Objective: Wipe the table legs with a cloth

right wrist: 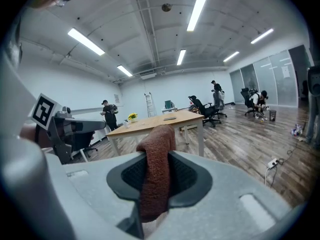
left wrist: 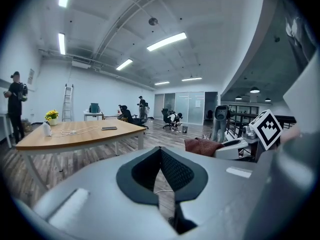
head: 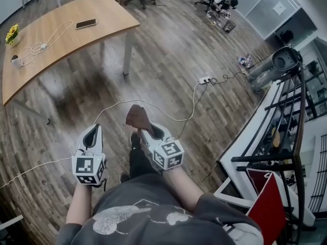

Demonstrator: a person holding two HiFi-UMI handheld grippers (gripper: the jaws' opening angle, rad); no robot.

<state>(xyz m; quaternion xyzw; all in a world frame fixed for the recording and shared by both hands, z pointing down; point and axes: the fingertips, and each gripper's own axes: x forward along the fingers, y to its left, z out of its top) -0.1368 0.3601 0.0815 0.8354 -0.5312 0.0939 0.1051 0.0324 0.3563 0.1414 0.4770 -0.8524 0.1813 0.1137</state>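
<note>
The right claw (right wrist: pixel 156 170) is clamped on a brown cloth (right wrist: pixel 157 149). The cloth's upper fold stands above the jaws and its lower end is lost behind the claw's grey body, while the left claw (left wrist: pixel 160 159) has its jaws pressed together with nothing between them. Both claws are held side by side above the wooden floor (head: pixel 168 55), well apart from the counter (head: pixel 66 40), and the cloth touches none of its legs. In the head view the counter's top hides most of the legs, and only the near corner leg (head: pixel 126 52) shows along its length.
</note>
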